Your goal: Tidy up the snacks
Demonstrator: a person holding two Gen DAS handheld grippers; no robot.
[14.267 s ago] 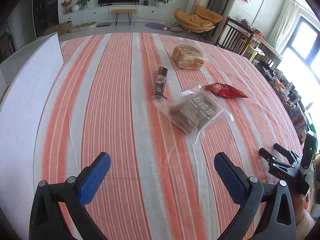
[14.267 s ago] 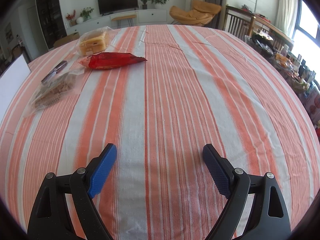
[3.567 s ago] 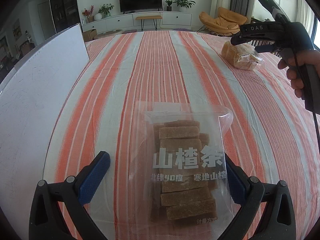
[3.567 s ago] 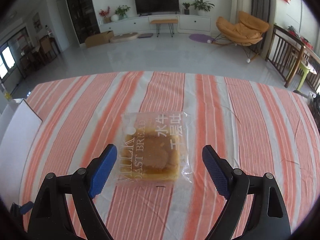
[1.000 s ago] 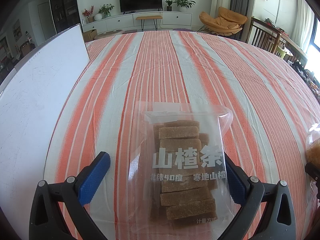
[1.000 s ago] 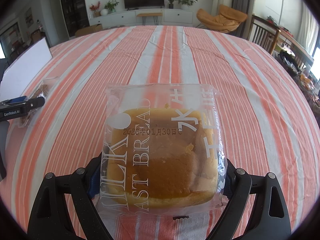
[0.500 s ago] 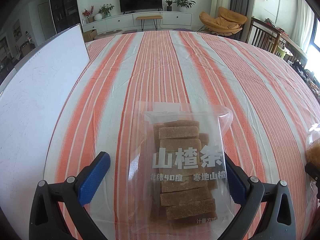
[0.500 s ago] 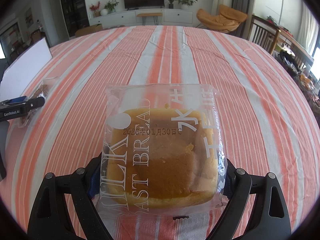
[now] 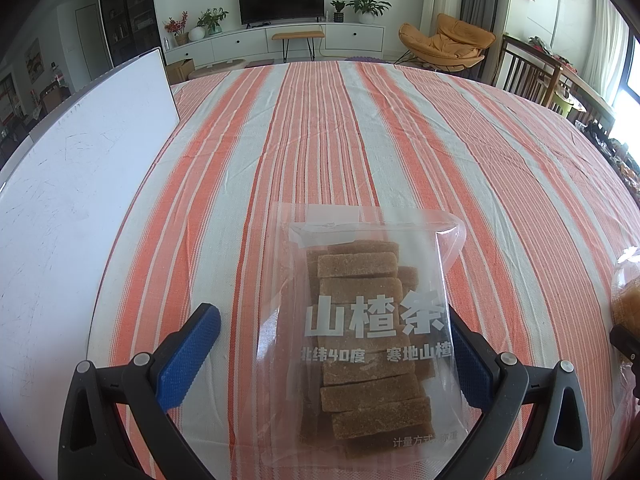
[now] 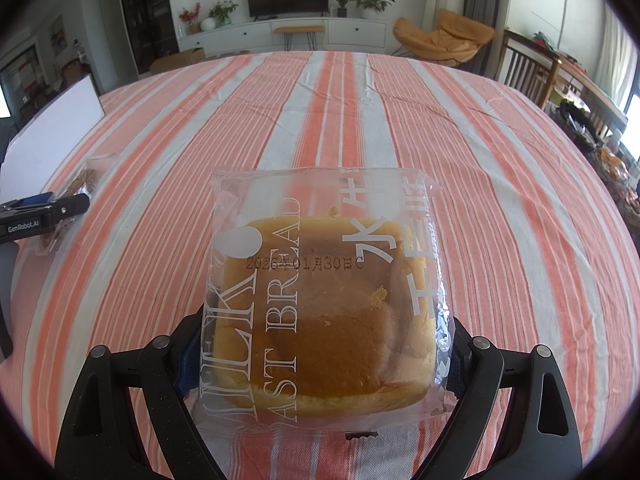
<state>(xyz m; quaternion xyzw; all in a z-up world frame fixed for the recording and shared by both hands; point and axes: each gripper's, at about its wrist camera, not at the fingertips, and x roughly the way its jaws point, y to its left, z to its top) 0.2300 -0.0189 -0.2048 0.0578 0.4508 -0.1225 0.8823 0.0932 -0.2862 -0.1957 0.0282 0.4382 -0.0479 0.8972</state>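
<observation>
A clear bag of brown hawthorn strips (image 9: 360,320) lies flat on the striped tablecloth (image 9: 360,140) between the fingers of my left gripper (image 9: 328,316). That gripper is open: the bag sits by the right finger, with a bare gap to the left pad (image 9: 188,356). A clear bag of milk toast bread (image 10: 320,300) rests on the cloth inside my right gripper (image 10: 323,328). Its jaws stand wide, the film only brushes the pads, and the loaf is not squeezed. The right wrist view also shows the left gripper (image 10: 44,210) and the hawthorn bag (image 10: 76,188) at far left.
A white board (image 9: 80,200) lies along the table's left side. The bread bag's edge (image 9: 628,292) shows at the right border of the left wrist view. Wooden chairs (image 10: 532,64) stand past the table's right side.
</observation>
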